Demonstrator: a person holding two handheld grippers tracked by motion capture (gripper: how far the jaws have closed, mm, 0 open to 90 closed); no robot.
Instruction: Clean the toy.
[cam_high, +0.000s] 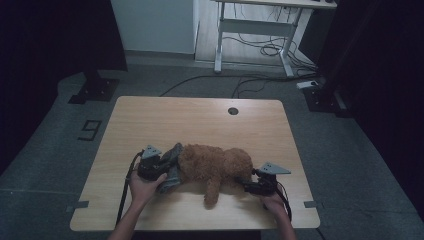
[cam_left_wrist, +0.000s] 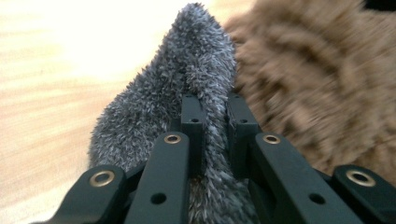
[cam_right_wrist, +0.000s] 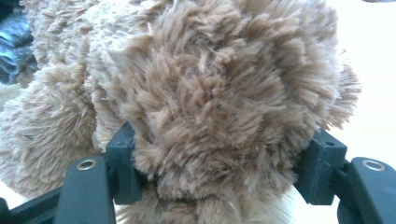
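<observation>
Plush dog (cam_high: 215, 166) near table's (cam_high: 150, 115) front edge

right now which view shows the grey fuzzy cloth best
The left gripper view: the grey fuzzy cloth sits close and sharp, pinched between that gripper's jaws beside the brown plush toy. The high view shows it small, at the toy's left end by the left gripper. The right gripper view catches a dark scrap at its top-left corner.

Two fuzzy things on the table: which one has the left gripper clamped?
The grey fuzzy cloth. The left gripper pinches a fold of it; the brown plush toy lies beside it, held by the right gripper.
</observation>
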